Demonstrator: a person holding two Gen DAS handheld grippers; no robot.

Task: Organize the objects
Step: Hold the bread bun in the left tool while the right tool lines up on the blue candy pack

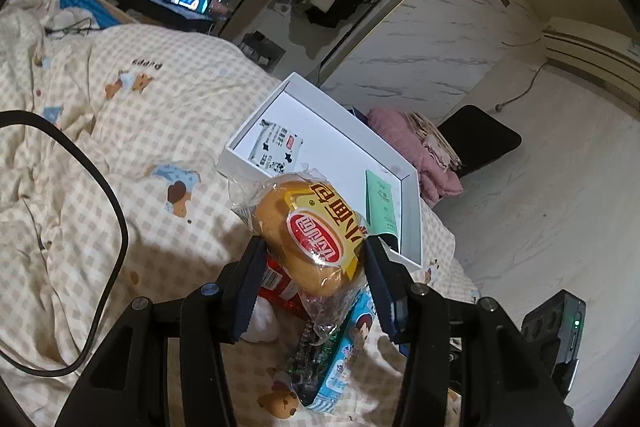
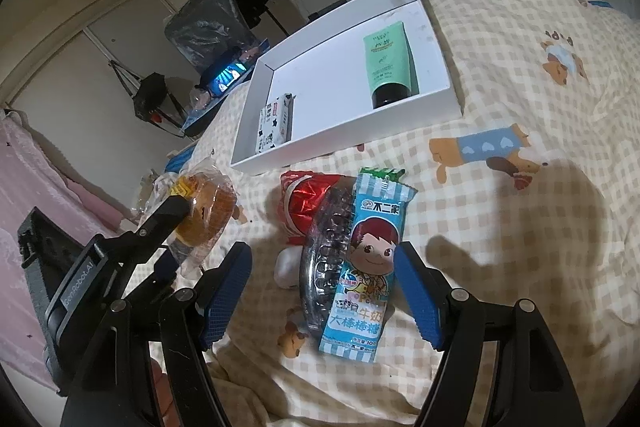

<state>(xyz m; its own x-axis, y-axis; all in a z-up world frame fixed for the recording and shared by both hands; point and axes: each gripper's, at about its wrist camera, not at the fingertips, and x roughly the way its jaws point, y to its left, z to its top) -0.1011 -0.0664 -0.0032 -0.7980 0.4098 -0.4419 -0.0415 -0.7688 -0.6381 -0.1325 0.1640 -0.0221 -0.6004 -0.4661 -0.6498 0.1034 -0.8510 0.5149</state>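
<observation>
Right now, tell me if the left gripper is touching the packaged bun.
Touching. The left wrist view shows the left gripper closed on the packaged bun, its fingers pressing both sides of the wrapper.

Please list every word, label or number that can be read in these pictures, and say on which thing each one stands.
"不二家": top of the blue lollipop packet.
"牛奶" and "大棒棒糖": lower on the same packet.
"GenRobot.AI": body of the left gripper.
"小面包", seen upside down: wrapped bun held in the left gripper.
Green tube, wipes pack, red packet: print too small or blurred.
</observation>
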